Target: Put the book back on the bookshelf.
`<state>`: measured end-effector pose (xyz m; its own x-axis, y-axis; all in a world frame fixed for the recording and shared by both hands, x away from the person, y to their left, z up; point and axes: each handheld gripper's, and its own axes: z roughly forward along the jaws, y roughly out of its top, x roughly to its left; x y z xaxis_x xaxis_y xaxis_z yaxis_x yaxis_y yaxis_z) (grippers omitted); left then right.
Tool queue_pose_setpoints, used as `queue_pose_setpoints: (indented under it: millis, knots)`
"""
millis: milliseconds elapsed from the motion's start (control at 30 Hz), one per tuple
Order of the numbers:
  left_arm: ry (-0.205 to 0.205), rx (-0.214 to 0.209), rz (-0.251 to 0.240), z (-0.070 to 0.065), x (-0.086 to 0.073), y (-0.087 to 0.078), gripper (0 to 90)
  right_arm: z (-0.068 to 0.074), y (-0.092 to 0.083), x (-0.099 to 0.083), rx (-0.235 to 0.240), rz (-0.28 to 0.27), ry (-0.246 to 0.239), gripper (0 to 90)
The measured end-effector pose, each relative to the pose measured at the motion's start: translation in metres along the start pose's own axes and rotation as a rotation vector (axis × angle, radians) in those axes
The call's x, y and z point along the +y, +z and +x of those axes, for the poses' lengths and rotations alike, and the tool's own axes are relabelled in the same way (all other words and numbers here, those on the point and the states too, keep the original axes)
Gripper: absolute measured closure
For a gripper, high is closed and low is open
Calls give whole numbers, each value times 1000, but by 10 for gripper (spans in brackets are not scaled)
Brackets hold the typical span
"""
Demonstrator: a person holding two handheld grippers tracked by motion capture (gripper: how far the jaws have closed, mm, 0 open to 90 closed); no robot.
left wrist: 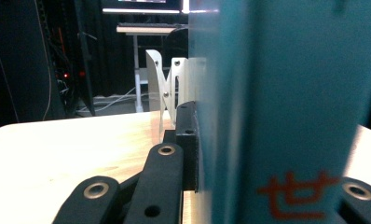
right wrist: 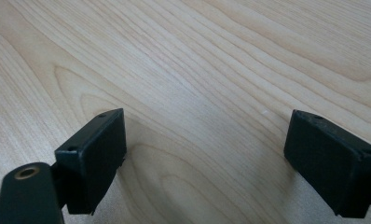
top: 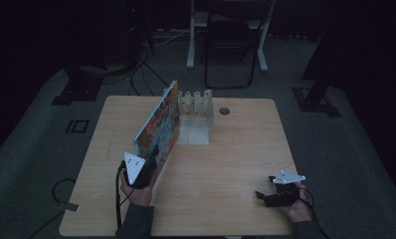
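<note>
On wooden table (top: 226, 164), left tongs (top: 153, 158) clamp upright book (top: 158, 124), right tongs (right wrist: 207, 154) spread wide, resting.

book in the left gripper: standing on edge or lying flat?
On edge, leaning slightly. The book rises from the table with its colourful cover facing sideways, the left gripper shut on its near end.

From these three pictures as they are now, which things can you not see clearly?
- Book, left gripper view: too near; the top edge cuts it, and the cover blurs beyond the red characters.
- White rack, high view: the book hides its left end; dim light hides its slots.
- Left gripper, high view: its grey plate and the book cover the fingers.
- Right gripper, high view: too dark to read.
</note>
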<state>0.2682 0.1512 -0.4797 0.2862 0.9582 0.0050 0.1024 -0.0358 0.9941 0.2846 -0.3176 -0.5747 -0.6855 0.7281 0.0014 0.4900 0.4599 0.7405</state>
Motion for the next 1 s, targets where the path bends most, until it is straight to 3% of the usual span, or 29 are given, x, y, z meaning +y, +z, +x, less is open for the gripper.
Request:
queue_pose_setpoints:
  millis: [1000]
  knots:
    - [43, 42, 7, -7, 6, 21, 810, 0, 0, 0, 1, -1, -2, 122]
